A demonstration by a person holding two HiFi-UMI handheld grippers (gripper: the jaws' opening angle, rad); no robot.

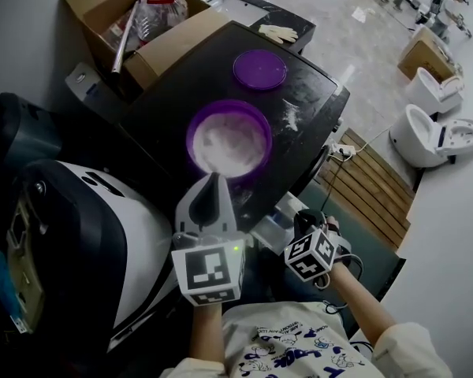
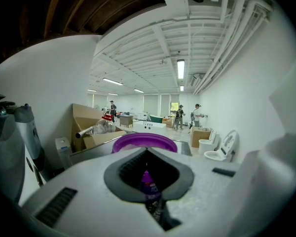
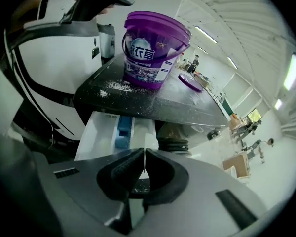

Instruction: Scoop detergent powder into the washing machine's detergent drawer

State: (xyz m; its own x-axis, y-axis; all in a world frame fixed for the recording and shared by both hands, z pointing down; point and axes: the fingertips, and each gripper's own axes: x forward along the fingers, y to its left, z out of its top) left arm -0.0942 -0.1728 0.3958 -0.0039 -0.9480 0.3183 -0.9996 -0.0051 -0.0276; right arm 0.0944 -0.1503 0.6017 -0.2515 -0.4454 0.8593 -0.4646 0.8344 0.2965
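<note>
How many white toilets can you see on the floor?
2. One toilet stands at the head view's right edge; the other toilet stands just nearer, beside it. More may be hidden out of view.

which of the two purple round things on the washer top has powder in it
The larger purple tub, nearest the left gripper: it is open, with white powder inside. The smaller purple disc behind it is a flat lid, holding nothing.
</note>
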